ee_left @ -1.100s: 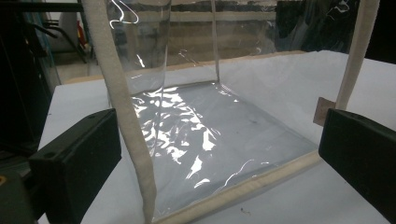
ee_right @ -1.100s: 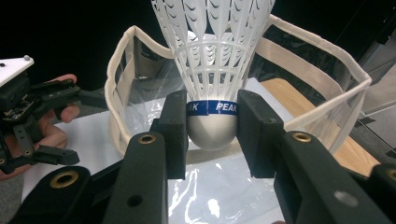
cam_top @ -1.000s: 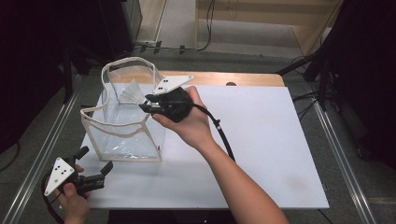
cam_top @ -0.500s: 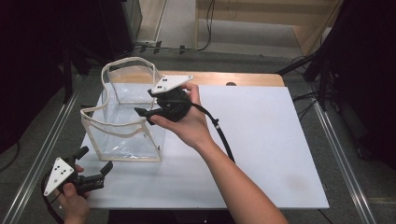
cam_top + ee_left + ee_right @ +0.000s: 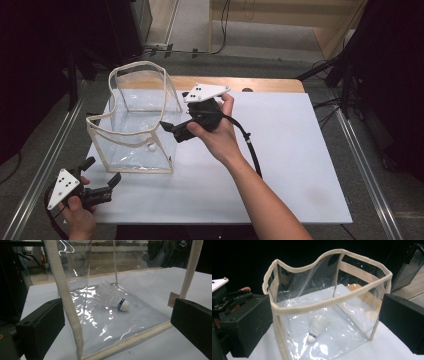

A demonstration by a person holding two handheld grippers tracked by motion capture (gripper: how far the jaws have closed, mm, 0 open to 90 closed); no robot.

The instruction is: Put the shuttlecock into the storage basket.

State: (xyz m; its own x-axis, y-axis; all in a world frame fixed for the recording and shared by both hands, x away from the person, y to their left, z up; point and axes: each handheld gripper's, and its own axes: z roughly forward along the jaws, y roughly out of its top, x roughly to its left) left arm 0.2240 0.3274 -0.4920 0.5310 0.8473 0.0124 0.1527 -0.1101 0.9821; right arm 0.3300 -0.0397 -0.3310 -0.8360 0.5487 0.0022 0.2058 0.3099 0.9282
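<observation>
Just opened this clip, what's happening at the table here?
A person holds a gripper in each hand at a white table. A clear bag with cream trim stands open on it, with a shuttlecock lying on its bottom. The right gripper is beside the bag's rim, jaws open and empty. The left gripper sits low at the table's near corner, also open, pointing at the bag.

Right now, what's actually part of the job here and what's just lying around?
In play:
- clear bag, standing open on the white table
- shuttlecock lying inside it, cork end down toward the bag's near wall
- right tool, open, beside the bag's rim
- left tool, open, at the table's near left corner

Lying about:
- cables on the floor beyond the table
</observation>
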